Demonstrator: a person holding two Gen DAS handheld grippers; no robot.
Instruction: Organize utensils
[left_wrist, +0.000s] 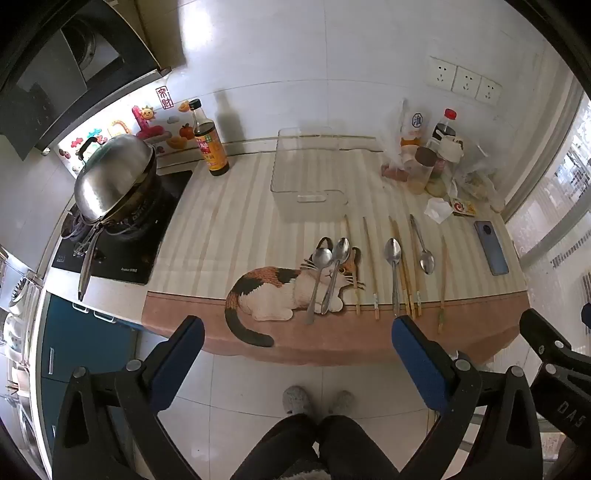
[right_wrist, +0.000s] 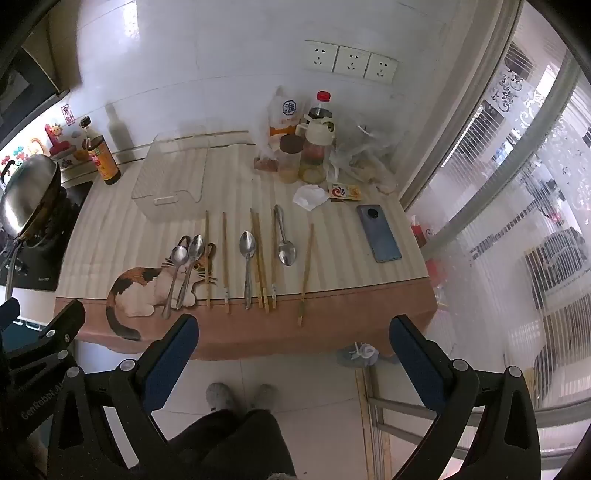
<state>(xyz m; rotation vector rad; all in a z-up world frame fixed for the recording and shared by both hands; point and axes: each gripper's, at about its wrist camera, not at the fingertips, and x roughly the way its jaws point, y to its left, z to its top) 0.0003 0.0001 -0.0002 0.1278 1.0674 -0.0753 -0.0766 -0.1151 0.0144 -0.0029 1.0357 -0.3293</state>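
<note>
Both tongs hang wide apart and hold nothing, short of the surface edge: the left tongs over the floor in front of the cat picture, the right tongs before the chopsticks.

4 spoons lie on the striped cloth. 2 spoons rest side by side across the cat's face, touching or nearly so. A third spoon lies just beside a pair of chopsticks, and the fourth spoon points its bowl toward the near edge. How many single chopsticks there are is hard to count where they bunch.

The clear tray stands behind them, its walls faint against the cloth. A phone lies well apart at the right. Jars and bags crowd the back corner, overlapping.
</note>
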